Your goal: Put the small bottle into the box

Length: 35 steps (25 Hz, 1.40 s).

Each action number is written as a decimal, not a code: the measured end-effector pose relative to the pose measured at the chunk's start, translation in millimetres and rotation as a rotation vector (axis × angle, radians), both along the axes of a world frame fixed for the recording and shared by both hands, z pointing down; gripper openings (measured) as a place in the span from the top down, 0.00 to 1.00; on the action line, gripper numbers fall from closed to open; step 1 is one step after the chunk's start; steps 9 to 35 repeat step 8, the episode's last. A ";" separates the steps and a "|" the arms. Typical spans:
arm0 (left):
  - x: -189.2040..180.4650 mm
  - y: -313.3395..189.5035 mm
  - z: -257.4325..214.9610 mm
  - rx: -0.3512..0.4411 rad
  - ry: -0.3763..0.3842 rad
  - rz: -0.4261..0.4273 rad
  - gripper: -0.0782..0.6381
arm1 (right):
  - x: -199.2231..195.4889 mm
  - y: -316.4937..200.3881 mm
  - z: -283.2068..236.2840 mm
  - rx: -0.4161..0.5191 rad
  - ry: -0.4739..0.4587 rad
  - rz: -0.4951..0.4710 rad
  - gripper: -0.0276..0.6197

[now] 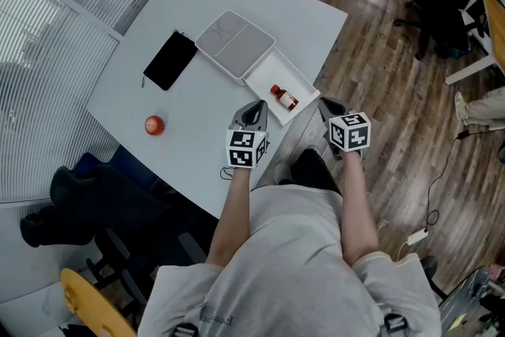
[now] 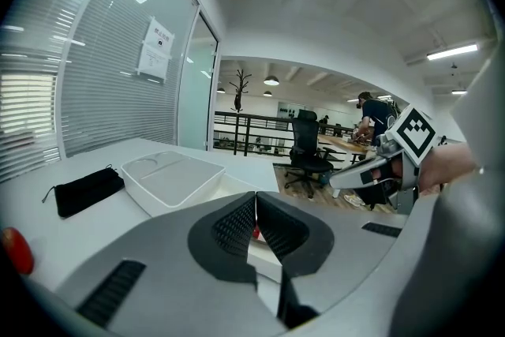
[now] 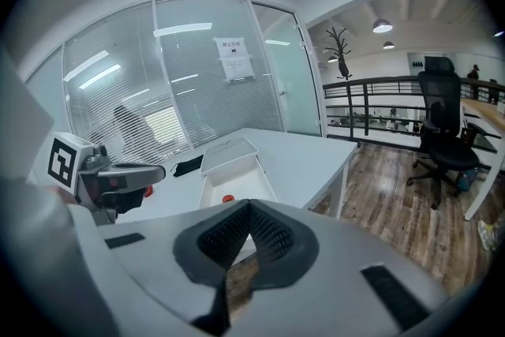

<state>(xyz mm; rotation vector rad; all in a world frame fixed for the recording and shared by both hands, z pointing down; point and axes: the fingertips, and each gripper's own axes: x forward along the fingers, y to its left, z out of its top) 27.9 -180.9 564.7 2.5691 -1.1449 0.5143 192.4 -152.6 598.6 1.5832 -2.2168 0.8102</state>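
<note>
The small bottle (image 1: 285, 98), clear with a red cap, lies inside the open white box (image 1: 271, 70) at the table's right edge. Its red cap (image 3: 228, 199) shows in the right gripper view, and a red sliver of it (image 2: 256, 233) shows behind the left jaws. My left gripper (image 1: 254, 111) is shut and empty over the table, just short of the box. My right gripper (image 1: 330, 108) is also shut and empty, and hangs off the table's edge, to the right of the box. The box's lid (image 1: 234, 43) lies flat against the box's far side.
A black pouch (image 1: 170, 60) lies left of the lid and a red ball (image 1: 155, 125) sits near the table's front left. Wooden floor lies to the right, with an office chair (image 3: 442, 130) beyond. A glass wall with blinds (image 1: 47, 35) stands at the left.
</note>
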 end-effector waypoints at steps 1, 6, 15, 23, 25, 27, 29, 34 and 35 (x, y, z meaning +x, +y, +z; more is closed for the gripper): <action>-0.4 0.1 0.8 0.000 -0.001 0.000 0.85 | 0.3 -0.5 0.1 0.001 0.000 0.002 0.93; -1.8 2.0 3.7 -0.008 -0.004 -0.003 0.85 | 5.1 -0.3 -0.4 0.002 -0.023 0.037 0.93; -1.6 2.9 3.4 -0.009 -0.002 -0.003 0.85 | 7.2 0.2 -0.7 0.001 -0.028 0.050 0.93; -1.6 2.9 3.4 -0.009 -0.002 -0.003 0.85 | 7.2 0.2 -0.7 0.001 -0.028 0.050 0.93; -1.6 2.9 3.4 -0.009 -0.002 -0.003 0.85 | 7.2 0.2 -0.7 0.001 -0.028 0.050 0.93; -1.6 2.9 3.4 -0.009 -0.002 -0.003 0.85 | 7.2 0.2 -0.7 0.001 -0.028 0.050 0.93; -1.6 2.9 3.4 -0.009 -0.002 -0.003 0.85 | 7.2 0.2 -0.7 0.001 -0.028 0.050 0.93; -1.6 2.9 3.4 -0.009 -0.002 -0.003 0.85 | 7.2 0.2 -0.7 0.001 -0.028 0.050 0.93; -1.6 2.9 3.4 -0.009 -0.002 -0.003 0.85 | 7.2 0.2 -0.7 0.001 -0.028 0.050 0.93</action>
